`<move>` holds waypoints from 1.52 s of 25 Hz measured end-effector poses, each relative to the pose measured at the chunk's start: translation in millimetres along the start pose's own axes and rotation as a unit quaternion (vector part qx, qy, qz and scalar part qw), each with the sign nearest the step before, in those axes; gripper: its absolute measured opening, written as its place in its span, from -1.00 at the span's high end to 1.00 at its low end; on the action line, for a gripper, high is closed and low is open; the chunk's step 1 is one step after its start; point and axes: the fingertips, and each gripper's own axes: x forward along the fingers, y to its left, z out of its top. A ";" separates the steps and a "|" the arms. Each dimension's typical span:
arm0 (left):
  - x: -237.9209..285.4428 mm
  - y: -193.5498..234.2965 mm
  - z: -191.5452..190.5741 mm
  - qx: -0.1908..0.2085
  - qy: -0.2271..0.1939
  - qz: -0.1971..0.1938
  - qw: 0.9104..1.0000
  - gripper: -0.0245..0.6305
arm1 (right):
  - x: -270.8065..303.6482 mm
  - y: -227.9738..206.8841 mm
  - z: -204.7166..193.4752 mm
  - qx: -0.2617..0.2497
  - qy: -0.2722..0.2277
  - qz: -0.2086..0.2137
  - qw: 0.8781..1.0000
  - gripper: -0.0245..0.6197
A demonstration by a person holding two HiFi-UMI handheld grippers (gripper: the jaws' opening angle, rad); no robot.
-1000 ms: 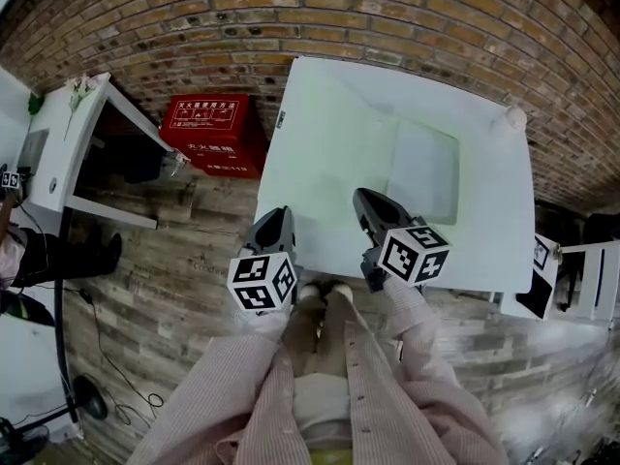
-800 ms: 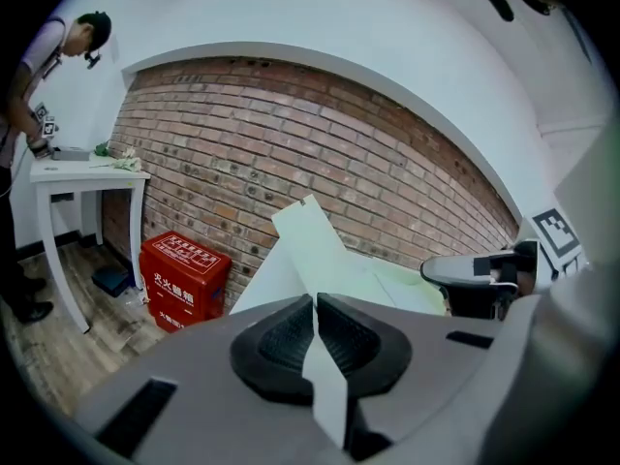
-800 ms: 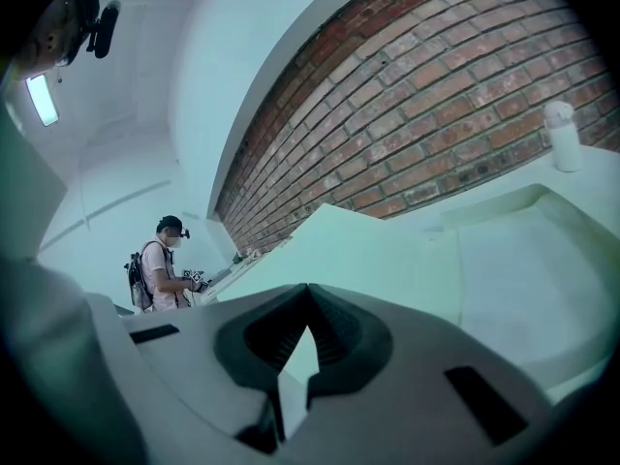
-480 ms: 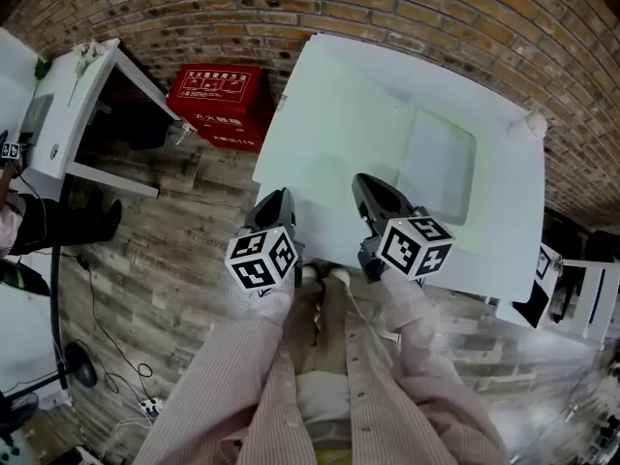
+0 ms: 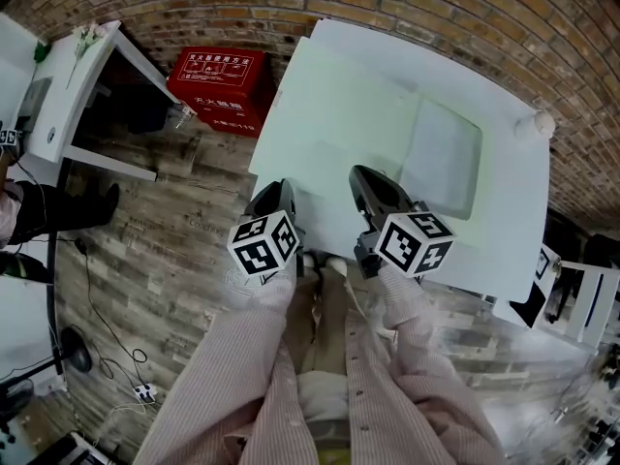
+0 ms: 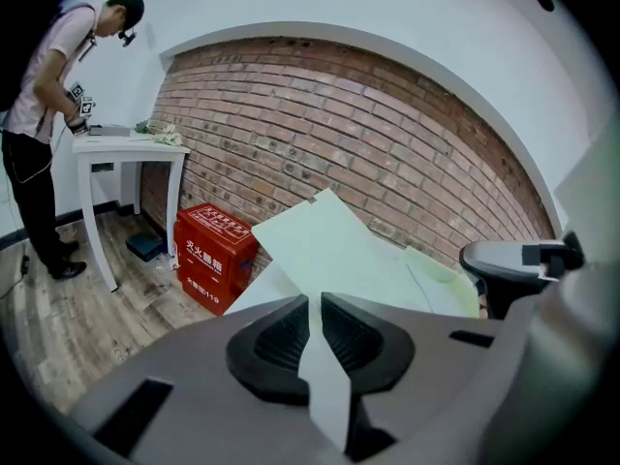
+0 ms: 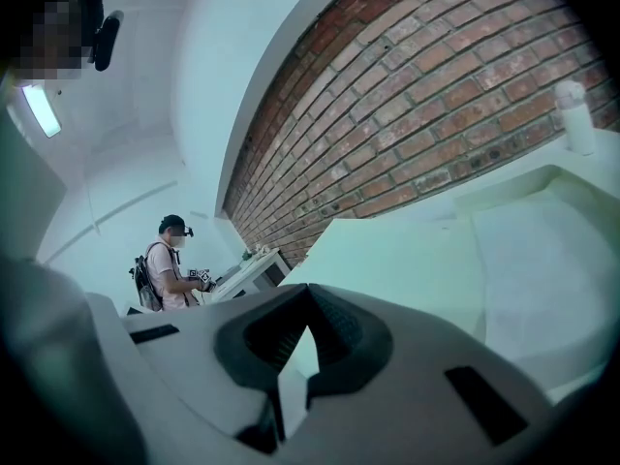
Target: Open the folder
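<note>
Folder (image 5: 387, 134) lay spread flat on the table (image 5: 513, 211) ahead of both jaws, so opening appeared essentially done; left gripper (image 5: 274, 194) jaws were opening with its near edge loose between them, right gripper (image 5: 366, 184) jaws pinched that edge, release pending.

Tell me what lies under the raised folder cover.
The left gripper view shows a white strip of table below the lifted folder cover. Everything farther under it is hidden: from the head view the cover blocks it all.
</note>
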 end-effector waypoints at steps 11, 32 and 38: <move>6.3 8.3 -7.4 0.002 0.036 0.023 0.999 0.77 | -1.3 -2.6 -2.4 0.003 0.000 -0.005 1.000 0.91; -10.0 -10.1 10.7 0.038 0.000 -0.032 0.999 0.75 | -5.3 -6.9 6.1 -0.009 -0.006 -0.012 1.000 0.91; -26.7 -30.7 22.1 0.068 -0.024 -0.067 0.995 0.76 | -16.6 -8.8 15.0 -0.012 -0.015 -0.016 1.000 0.91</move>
